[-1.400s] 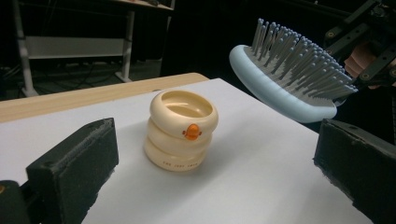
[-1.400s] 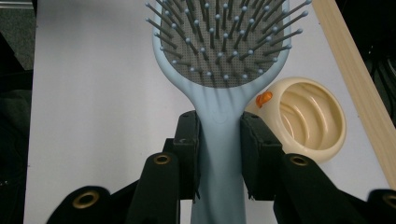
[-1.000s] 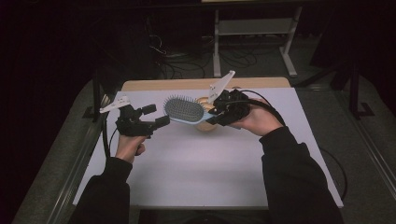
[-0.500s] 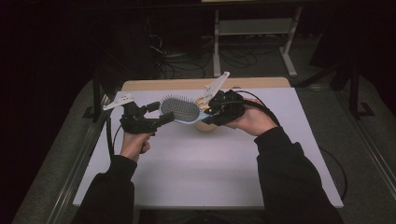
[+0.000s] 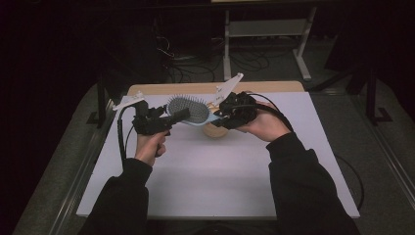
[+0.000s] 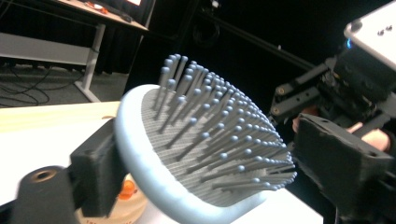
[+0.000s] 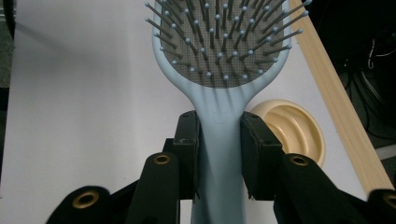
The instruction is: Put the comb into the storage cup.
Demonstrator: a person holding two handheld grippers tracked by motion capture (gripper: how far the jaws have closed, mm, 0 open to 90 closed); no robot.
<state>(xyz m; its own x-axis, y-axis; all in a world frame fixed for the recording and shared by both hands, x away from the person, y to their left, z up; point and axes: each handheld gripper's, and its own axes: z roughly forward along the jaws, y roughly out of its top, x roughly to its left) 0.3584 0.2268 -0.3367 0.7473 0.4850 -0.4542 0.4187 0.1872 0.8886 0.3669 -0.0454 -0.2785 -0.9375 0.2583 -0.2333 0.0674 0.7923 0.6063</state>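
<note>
High view: left gripper (image 5: 183, 114), jaws just closing around the hairbrush (image 5: 188, 108) head, joins right gripper (image 5: 219, 113) clamping the handle—handover beginning.

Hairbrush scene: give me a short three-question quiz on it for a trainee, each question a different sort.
1. True or false: the right gripper grips the hairbrush by its handle.
2. What lies on the table near the brush? A: a tan round dish. B: a red cup. C: a book.
3. Which part of the brush sits between the left gripper jaws?
Key: 1 true. 2 A. 3 the bristled head; those jaws have just been closing around it.
</note>
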